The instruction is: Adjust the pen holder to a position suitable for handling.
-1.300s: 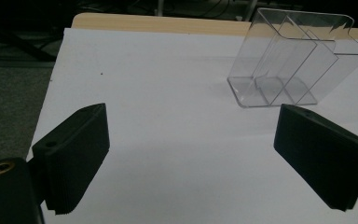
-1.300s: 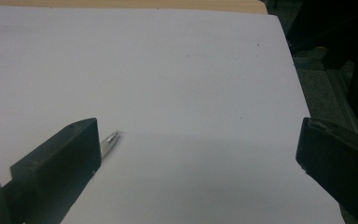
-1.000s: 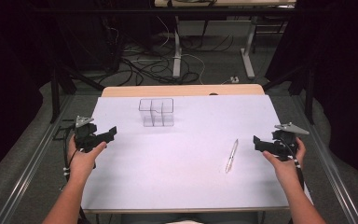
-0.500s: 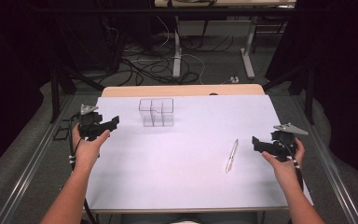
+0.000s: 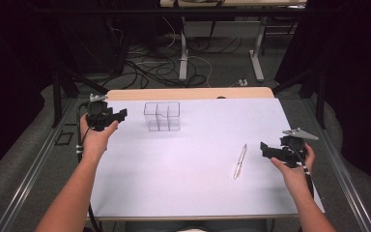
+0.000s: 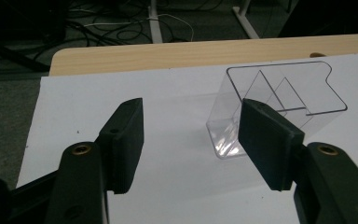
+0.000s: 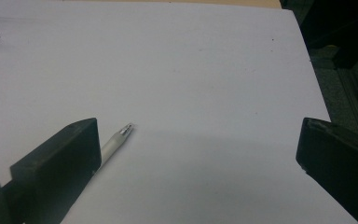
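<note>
A clear plastic organizer box (image 5: 162, 116) with several compartments stands upright on the white sheet near the table's far edge. My left gripper (image 5: 121, 114) hovers just left of it and points toward it. Its jaws have just been closing and stand open with nothing between them; the box (image 6: 279, 100) lies beyond them, partly behind the right pad (image 6: 268, 140). A white pen (image 5: 240, 161) lies on the sheet at the right. My right gripper (image 5: 263, 149) stays right of the pen, open wide, with the pen's tip (image 7: 121, 135) beside its left jaw.
A white sheet (image 5: 198, 159) covers most of the wooden table (image 5: 188, 93), whose bare strip shows at the far edge. Cables and desk legs (image 5: 183, 48) lie on the floor beyond. Metal rails (image 5: 34, 164) run along both sides.
My left hand has moved up the picture and away from the person, ending beside the clear box. Its jaws look narrower than before. The right hand and the pen have stayed still.
</note>
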Demonstrator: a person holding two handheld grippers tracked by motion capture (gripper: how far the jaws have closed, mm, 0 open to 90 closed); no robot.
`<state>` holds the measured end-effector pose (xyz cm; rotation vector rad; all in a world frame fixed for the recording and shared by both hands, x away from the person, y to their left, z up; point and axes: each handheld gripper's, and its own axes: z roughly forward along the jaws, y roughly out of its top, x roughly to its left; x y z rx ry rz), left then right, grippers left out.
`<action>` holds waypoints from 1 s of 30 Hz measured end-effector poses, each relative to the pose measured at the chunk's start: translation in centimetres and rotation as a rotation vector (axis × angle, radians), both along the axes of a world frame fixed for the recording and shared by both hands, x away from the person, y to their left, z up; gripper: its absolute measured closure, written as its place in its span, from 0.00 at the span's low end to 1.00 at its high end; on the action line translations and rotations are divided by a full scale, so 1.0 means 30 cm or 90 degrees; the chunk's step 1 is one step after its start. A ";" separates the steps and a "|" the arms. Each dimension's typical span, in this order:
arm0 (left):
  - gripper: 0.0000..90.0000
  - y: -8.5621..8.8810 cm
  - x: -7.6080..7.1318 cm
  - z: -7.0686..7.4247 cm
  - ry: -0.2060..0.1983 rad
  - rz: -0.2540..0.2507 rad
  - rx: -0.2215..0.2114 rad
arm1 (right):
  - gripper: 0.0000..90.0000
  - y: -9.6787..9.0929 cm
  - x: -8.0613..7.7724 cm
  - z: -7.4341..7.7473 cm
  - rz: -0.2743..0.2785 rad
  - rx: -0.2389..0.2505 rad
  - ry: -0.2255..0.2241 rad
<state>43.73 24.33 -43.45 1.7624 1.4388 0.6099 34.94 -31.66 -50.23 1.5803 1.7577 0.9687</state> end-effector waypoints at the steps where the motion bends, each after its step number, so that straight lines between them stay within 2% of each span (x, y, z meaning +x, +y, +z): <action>1: 0.46 -0.005 0.007 0.003 0.001 0.003 -0.001 | 0.00 0.000 0.000 0.000 0.000 0.000 0.000; 11: 0.56 -0.046 0.061 0.038 0.003 0.003 -0.006 | 0.00 -0.004 0.002 -0.008 -0.003 0.003 0.006; 16: 0.61 -0.072 0.087 0.051 0.013 -0.002 -0.004 | 0.00 -0.005 0.004 -0.011 -0.001 0.003 0.006; 20: 0.66 -0.092 0.111 0.047 0.027 -0.004 -0.008 | 0.00 -0.003 0.004 -0.012 -0.001 0.005 0.010; 27: 0.71 -0.142 0.143 0.029 0.052 0.004 0.016 | 0.00 -0.003 0.007 -0.017 -0.001 0.000 0.010; 30: 0.72 -0.163 0.156 0.018 0.052 0.008 0.018 | 0.00 -0.002 0.008 -0.019 0.000 0.000 0.014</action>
